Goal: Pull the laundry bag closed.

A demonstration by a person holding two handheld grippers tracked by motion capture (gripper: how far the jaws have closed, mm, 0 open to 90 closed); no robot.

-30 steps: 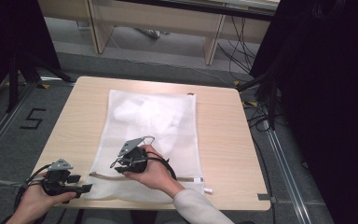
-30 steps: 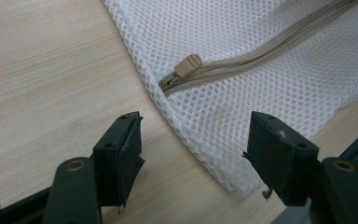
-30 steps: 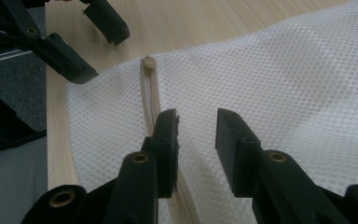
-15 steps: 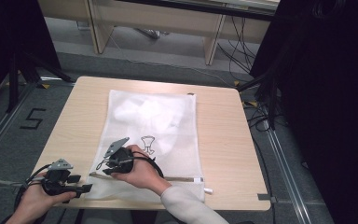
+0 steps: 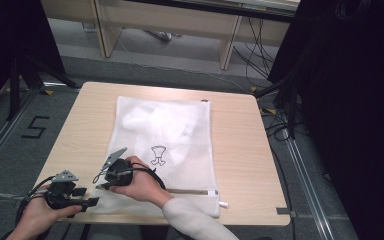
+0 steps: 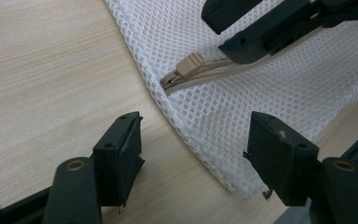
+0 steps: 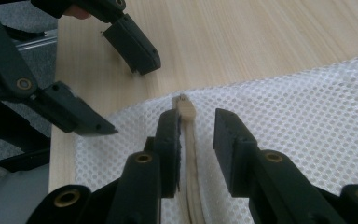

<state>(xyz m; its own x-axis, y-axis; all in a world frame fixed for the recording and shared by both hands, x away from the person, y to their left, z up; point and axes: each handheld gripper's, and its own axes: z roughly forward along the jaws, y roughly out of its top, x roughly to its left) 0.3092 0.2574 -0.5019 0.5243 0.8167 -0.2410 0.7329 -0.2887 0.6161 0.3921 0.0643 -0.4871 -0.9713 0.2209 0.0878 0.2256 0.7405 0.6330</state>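
A white mesh laundry bag (image 5: pixel 180 125) lies flat on the wooden table (image 5: pixel 240 150), with a white garment bearing a small dark print (image 5: pixel 157 154) inside. Its beige zipper (image 5: pixel 190 191) runs along the near edge. My right gripper (image 5: pixel 102 184) is at the zipper's left end. In the right gripper view it (image 7: pixel 196 126) is open, with the beige slider (image 7: pixel 185 108) between its tips, beside the left jaw. My left gripper (image 5: pixel 87 200) is open at the bag's near-left corner. In the left gripper view it (image 6: pixel 193 154) straddles the bag's edge (image 6: pixel 205 135), just short of the slider (image 6: pixel 189 65).
The bag's corner lies close to the table's near-left edge, where grey floor shows. A "5" mark (image 5: pixel 35 127) is on the floor to the left. Cables (image 5: pixel 280 125) trail on the floor at the right, and wooden furniture legs (image 5: pixel 227 47) stand behind the table.
My right gripper has slid left along the zipper toward the bag's near-left corner, uncovering the print. The left gripper has stayed in place.
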